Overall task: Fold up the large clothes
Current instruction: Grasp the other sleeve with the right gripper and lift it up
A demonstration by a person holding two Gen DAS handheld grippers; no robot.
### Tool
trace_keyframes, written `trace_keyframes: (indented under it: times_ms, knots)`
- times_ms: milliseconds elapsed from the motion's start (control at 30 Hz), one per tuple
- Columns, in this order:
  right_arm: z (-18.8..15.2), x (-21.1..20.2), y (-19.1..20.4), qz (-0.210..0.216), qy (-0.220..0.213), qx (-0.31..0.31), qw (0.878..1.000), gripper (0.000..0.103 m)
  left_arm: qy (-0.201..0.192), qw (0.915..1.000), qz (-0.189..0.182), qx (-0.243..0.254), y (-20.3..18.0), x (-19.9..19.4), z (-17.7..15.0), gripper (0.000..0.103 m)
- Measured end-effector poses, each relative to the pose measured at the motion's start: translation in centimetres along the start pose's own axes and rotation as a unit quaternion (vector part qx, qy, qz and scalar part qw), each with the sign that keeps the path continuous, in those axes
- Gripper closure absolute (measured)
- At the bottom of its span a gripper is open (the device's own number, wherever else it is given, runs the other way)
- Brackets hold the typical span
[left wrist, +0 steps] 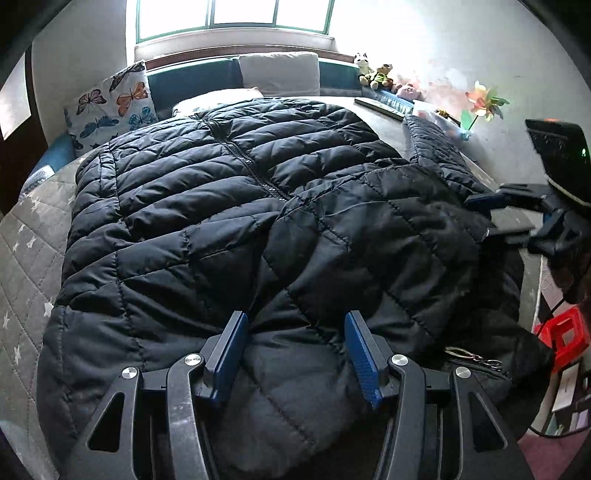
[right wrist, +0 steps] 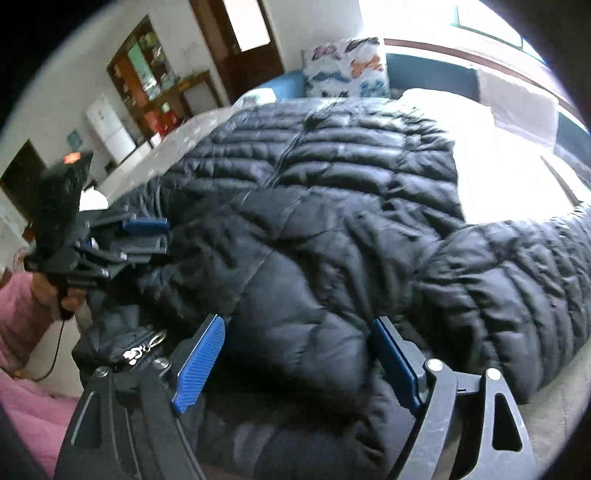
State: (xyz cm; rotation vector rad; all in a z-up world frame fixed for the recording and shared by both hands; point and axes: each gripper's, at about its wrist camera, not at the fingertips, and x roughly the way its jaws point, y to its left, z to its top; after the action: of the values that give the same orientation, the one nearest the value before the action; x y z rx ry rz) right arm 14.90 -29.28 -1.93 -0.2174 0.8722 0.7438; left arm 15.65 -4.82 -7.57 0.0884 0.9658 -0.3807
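Bed (left wrist: 26, 236) under a bright window carries a black quilted jacket (left wrist: 221, 206) spread across it, hem at the near edge. Left gripper (left wrist: 295, 354) and right gripper (right wrist: 299, 362) both gape wide above the hem, holding nothing.

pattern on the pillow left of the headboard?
Butterflies on white, pillow; clearest in left wrist view.

Window (left wrist: 236, 14) backlight blown out; right view blurred; fisheye edges dark.

black tongs (left wrist: 295, 354), blue pads (left wrist: 364, 356), pink sleeve (right wrist: 16, 321).
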Motion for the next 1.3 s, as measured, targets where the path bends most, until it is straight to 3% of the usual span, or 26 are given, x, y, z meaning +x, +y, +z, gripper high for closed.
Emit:
trace_keyframes:
  times_ms: [100,267,533,767,867,967,1000,1033,1133,1200,1300]
  knots:
    - [-0.4,-0.5,-2.4,-0.002,0.001,0.037,0.999,0.014,0.002,0.9999,0.013,0.010,-0.4,0.2,-0.1,0.044]
    - [-1.3,-5.2,-9.7,-0.037,-0.067,0.141,0.987,0.014,0.002,1.0000,0.008,-0.002,-0.1,0.1,0.1,0.043]
    - [-2.7,-8.8,-25.8,-0.115,-0.124,0.318,0.933,0.014,0.000,0.9998,0.016,-0.009,-0.3,0.0,0.3,0.041]
    - [-3.9,-7.6,-34.8,-0.115,-0.157,0.424,0.885,0.015,0.001,0.9998,0.018,-0.005,-0.5,0.0,0.3,0.038]
    - [-4.0,-6.9,-37.0,-0.102,-0.167,0.451,0.871,0.024,0.002,0.9998,0.018,-0.004,-0.5,0.1,0.3,0.038]
    - [-3.3,-5.8,-38.0,-0.106,-0.163,0.456,0.868,0.033,0.003,0.9998,0.018,-0.004,-0.4,0.1,0.3,0.038]
    - [-3.0,-5.5,-38.2,-0.110,-0.167,0.453,0.869,0.043,0.004,0.9998,0.017,-0.004,-0.4,0.1,0.3,0.038]
    - [-2.9,-5.4,-38.3,-0.108,-0.166,0.455,0.868,0.059,0.004,0.9998,0.017,-0.005,-0.4,0.1,0.3,0.037]
    - [-3.3,-5.3,-38.0,-0.098,-0.171,0.465,0.863,0.080,0.004,0.9998,0.015,-0.008,-0.3,0.0,0.4,0.037]
    - [-3.4,-5.9,-37.7,-0.090,-0.183,0.467,0.861,0.088,0.004,0.9999,0.014,-0.009,-0.3,0.0,0.4,0.036]
    - [-3.0,-7.7,-36.5,-0.087,-0.203,0.458,0.861,0.090,0.005,0.9998,0.010,-0.014,-0.2,-0.3,0.5,0.036]
